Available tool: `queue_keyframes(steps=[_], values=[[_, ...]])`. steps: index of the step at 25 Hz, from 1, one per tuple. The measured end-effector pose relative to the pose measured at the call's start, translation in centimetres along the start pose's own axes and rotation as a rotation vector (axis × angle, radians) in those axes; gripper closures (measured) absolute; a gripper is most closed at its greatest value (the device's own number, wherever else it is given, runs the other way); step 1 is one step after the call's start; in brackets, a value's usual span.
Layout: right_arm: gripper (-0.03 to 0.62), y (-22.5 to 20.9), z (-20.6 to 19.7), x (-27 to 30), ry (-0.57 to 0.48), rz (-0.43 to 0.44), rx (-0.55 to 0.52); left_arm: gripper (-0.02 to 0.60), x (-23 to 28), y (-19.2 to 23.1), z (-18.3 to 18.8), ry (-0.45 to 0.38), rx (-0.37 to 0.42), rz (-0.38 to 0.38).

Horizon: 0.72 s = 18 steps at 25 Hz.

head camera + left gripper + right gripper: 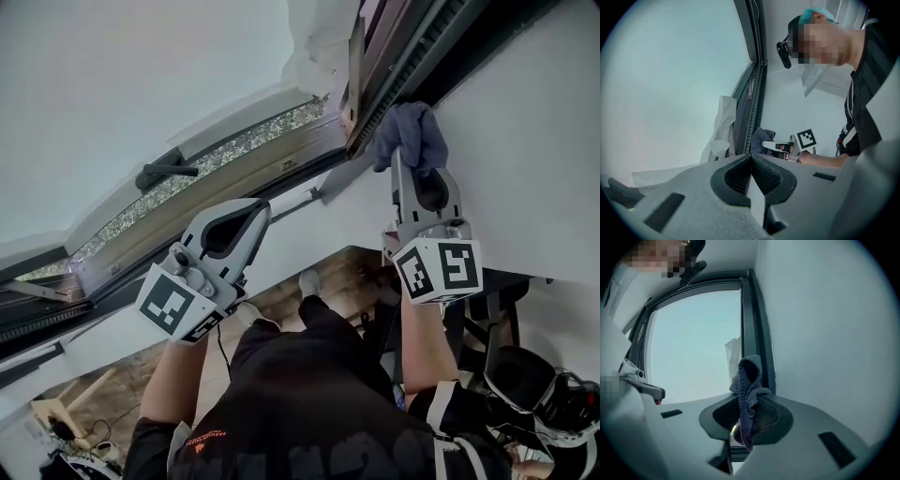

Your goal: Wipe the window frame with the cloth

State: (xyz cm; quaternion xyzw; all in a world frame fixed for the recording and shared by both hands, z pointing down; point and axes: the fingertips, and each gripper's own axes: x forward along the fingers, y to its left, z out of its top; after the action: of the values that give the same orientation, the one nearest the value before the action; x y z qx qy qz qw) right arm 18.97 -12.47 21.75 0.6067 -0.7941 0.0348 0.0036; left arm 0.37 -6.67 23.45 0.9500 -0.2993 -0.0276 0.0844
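Right gripper (405, 161) jaws clamped on cloth (411, 131), upper right, at frame (398, 70). Left gripper (261, 214) jaws closed, empty. Press cloth firm, follow frame.

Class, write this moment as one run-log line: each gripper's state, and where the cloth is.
left gripper: shut, empty | right gripper: shut on cloth | cloth: held up at window frame

cloth (411, 131) partly hidden, window frame (424, 42) cropped

White wall (525, 131); wood floor (347, 267); pale daylight through window pane (103, 94); dark handle (167, 172).
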Motion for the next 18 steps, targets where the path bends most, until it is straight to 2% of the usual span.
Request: queue_keyframes(steps=[18], values=[[0.539,-1.4,-4.7,1.1,0.068,-0.025,0.03,0.561,1.6,0.7,-2.7,0.055,-0.043,-0.019]])
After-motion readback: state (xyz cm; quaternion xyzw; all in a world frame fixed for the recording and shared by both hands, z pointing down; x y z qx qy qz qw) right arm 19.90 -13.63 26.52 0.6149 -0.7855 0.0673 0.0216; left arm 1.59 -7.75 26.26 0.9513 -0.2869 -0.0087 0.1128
